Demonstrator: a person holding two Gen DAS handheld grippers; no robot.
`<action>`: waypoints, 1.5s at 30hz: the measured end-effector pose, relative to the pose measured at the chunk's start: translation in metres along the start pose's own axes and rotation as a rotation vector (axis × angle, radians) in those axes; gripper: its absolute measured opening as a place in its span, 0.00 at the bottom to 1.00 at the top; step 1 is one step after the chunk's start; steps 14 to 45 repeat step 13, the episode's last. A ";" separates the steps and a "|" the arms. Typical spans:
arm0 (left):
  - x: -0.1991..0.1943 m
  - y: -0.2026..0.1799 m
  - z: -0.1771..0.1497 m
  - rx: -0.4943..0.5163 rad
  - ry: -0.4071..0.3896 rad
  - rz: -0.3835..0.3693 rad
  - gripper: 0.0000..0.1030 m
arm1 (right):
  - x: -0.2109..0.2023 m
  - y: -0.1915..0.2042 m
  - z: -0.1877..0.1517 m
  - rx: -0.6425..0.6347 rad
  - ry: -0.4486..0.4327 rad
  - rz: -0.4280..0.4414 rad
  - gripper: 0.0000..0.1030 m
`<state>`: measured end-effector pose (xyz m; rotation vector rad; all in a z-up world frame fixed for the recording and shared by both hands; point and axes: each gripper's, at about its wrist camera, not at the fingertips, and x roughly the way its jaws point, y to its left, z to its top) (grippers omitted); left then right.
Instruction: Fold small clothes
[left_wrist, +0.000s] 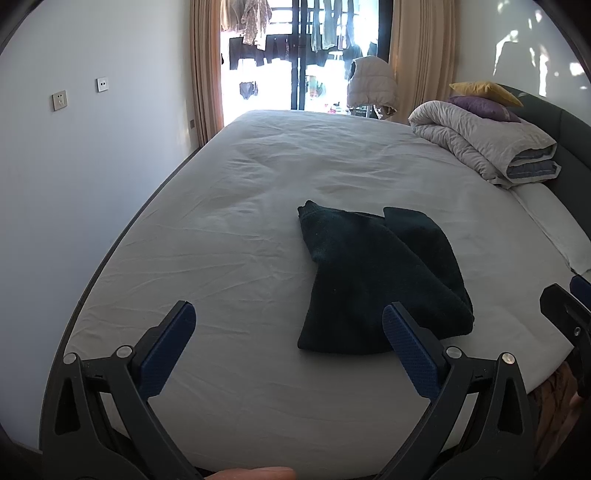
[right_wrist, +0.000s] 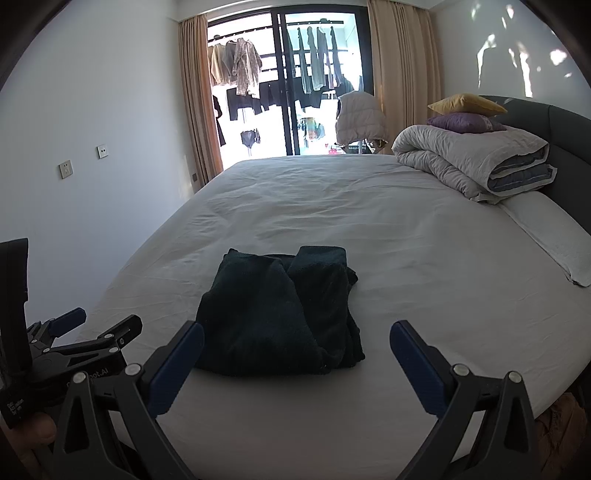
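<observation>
Both grippers hover low over the bed's white sheet (right_wrist: 406, 229), the left gripper (left_wrist: 288, 325) and the right gripper (right_wrist: 297, 343) each with jaws spread wide and holding nothing. Just ahead of them, a dark green folded garment (right_wrist: 280, 314) lies flat on the sheet.

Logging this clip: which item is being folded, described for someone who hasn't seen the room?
Start at the white-sheeted bed. Near its front edge lies the dark green garment, partly folded. It is the only dark thing on the sheet; the grey duvet sits by the headboard.
</observation>
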<state>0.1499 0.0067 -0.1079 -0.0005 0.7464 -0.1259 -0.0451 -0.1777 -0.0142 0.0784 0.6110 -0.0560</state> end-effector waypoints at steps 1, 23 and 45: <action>0.001 0.000 0.000 0.000 0.003 0.000 1.00 | 0.000 0.000 0.000 0.001 -0.001 0.000 1.00; 0.008 0.002 -0.003 -0.008 0.012 0.010 1.00 | 0.003 -0.005 -0.006 0.006 0.014 0.011 1.00; 0.008 0.002 -0.003 -0.008 0.012 0.010 1.00 | 0.003 -0.005 -0.006 0.006 0.014 0.011 1.00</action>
